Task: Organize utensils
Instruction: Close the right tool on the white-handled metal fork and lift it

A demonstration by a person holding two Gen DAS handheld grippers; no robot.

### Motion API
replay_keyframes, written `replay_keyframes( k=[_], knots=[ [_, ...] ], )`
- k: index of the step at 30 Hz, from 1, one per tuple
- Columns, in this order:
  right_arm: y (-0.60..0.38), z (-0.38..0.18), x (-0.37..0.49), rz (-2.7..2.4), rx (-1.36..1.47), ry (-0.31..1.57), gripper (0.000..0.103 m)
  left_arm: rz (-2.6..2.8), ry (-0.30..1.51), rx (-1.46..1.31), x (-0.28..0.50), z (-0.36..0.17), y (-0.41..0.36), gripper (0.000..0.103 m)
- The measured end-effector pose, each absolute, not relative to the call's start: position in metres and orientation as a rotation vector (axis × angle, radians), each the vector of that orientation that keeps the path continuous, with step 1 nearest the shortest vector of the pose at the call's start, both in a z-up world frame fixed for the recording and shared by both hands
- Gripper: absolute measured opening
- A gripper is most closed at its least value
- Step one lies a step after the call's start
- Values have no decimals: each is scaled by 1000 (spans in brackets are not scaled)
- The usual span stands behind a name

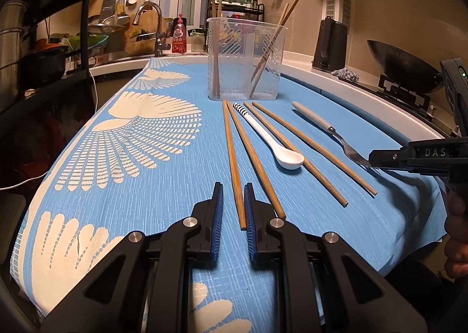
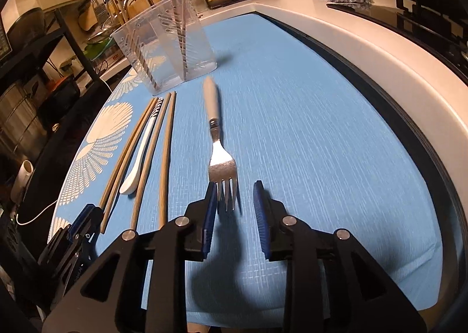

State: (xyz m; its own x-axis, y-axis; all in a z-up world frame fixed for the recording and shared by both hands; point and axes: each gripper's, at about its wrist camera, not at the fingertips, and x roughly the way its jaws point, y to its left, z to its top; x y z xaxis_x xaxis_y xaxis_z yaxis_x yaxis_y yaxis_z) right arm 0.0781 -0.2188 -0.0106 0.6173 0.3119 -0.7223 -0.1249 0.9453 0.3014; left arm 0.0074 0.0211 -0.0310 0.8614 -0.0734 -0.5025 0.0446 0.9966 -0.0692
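Utensils are lying on the blue cloth [image 2: 307, 128] — left tongs [image 1: 234, 207] spread, straddling a chopstick [image 1: 232, 163]; right tongs [image 2: 235, 201] spread, straddling the fork [image 2: 218, 151] tines.

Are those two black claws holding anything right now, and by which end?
Nothing is held. The left gripper is open around the near end of a wooden chopstick; the right gripper is open around the tines of the grey-handled metal fork.
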Motion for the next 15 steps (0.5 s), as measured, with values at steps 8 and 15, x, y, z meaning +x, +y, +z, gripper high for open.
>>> replay_keyframes(
  k=[8, 15],
  knots=[
    [-211, -10, 71, 274, 268, 892, 27, -50, 515, -34, 7, -32, 17, 15],
    [-216, -12, 67, 273, 369, 926, 27, -36, 506, -16, 8, -32, 13, 15]
  ],
)
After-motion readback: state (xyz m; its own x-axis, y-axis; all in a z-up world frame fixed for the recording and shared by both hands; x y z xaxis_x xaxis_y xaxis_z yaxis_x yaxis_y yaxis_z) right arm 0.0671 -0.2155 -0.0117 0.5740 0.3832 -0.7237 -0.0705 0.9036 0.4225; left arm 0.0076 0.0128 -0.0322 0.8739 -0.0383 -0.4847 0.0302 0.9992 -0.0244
